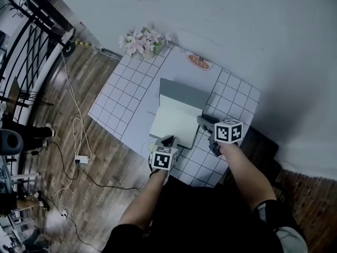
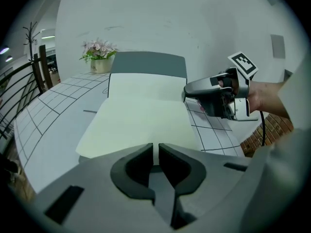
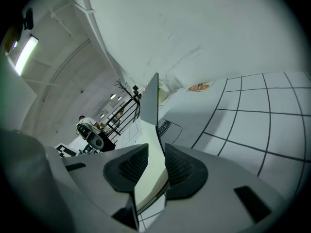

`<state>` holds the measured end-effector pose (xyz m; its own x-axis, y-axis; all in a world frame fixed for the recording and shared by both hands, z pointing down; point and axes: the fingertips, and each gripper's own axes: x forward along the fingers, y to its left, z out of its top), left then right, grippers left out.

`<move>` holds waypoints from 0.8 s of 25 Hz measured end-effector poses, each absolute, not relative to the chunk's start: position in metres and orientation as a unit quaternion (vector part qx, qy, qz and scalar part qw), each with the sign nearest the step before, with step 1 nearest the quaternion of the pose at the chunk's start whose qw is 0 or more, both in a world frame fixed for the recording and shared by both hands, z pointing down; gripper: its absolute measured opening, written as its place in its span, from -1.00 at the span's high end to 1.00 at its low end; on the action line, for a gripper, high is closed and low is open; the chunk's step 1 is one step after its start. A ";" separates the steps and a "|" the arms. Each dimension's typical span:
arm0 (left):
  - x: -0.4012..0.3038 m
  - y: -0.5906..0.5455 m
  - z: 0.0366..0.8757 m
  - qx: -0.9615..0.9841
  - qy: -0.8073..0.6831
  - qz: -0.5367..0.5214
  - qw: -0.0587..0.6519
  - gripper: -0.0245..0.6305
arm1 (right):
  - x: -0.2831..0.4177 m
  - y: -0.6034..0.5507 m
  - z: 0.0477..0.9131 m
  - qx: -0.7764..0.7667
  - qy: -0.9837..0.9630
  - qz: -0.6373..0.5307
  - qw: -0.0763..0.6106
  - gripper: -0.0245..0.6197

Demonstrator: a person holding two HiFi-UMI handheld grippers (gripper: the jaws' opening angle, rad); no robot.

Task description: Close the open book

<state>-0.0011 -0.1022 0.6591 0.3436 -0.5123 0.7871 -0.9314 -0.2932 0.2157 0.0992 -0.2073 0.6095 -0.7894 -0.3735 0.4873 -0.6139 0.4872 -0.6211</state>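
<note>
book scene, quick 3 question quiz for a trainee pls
1. True or false: the book lies shut on the table.
2. What stands between the right gripper's jaws? A) the flowers B) the book's edge C) nothing
3. Fill in: in the head view, the flowers stand at the table's far ___ corner.
Key: 1 false; 2 B; 3 left.
</note>
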 end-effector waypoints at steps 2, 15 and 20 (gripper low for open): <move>-0.001 -0.102 0.654 0.744 -0.485 0.294 0.353 0.87 | 0.096 -0.202 0.607 0.280 -0.858 0.403 0.152 0.61; -0.003 -0.086 0.654 0.726 -0.512 0.277 0.366 0.86 | 0.080 -0.156 0.621 0.207 -0.888 0.320 0.258 0.61; -0.002 -0.087 0.633 0.726 -0.533 0.248 0.356 0.86 | 0.070 -0.140 0.622 0.184 -0.891 0.312 0.275 0.61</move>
<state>-0.0024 -0.0869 0.6334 0.3080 -0.5983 0.7397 -0.9512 -0.1779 0.2522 0.0702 -0.1397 0.6217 -0.7817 -0.1562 0.6037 -0.4986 0.7381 -0.4546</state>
